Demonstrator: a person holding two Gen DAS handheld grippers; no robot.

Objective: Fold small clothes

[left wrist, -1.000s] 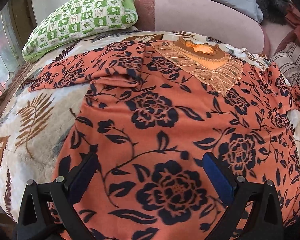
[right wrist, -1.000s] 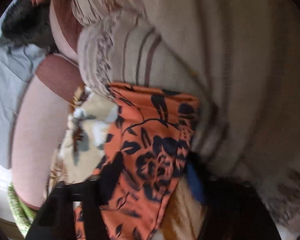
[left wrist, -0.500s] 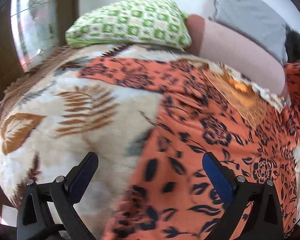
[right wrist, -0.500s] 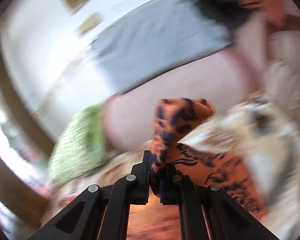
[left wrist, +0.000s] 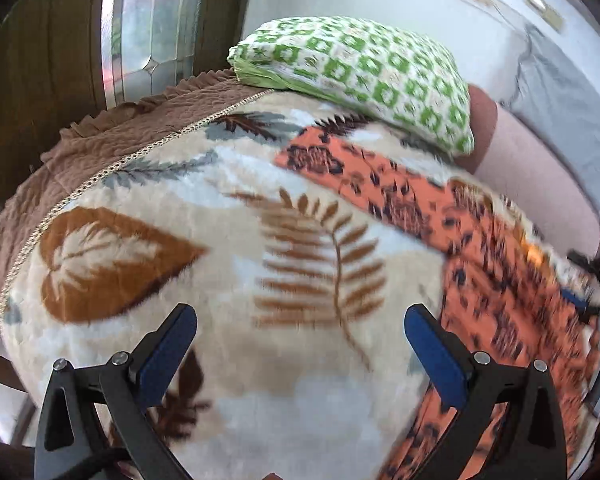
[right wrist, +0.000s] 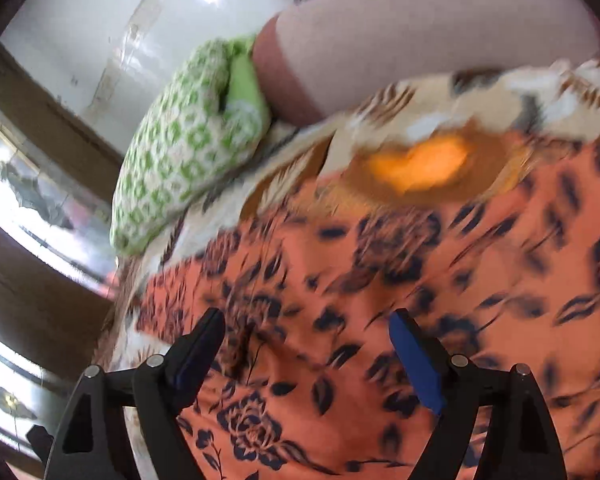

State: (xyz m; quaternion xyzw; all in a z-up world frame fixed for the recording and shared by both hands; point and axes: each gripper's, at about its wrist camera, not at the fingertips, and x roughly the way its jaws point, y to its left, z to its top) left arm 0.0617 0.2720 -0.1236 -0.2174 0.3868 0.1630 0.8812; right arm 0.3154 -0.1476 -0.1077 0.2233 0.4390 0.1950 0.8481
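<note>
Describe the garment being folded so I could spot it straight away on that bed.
Start at the fluffy cream blanket with brown leaf prints covering the bed. Spread on it, in front of the green-checked pillow, lies the orange garment. Only it carries dark navy flowers and a brown embroidered neckline.

Both wrist views looked steeply down, close over the bed; shared the green pillow [left wrist: 364,76] [right wrist: 180,156] and orange garment [left wrist: 500,280] [right wrist: 440,300].

The garment [left wrist: 496,280] lies spread on the blanket [left wrist: 228,240] (right side); the pillow [left wrist: 364,76] sits behind it.
</note>
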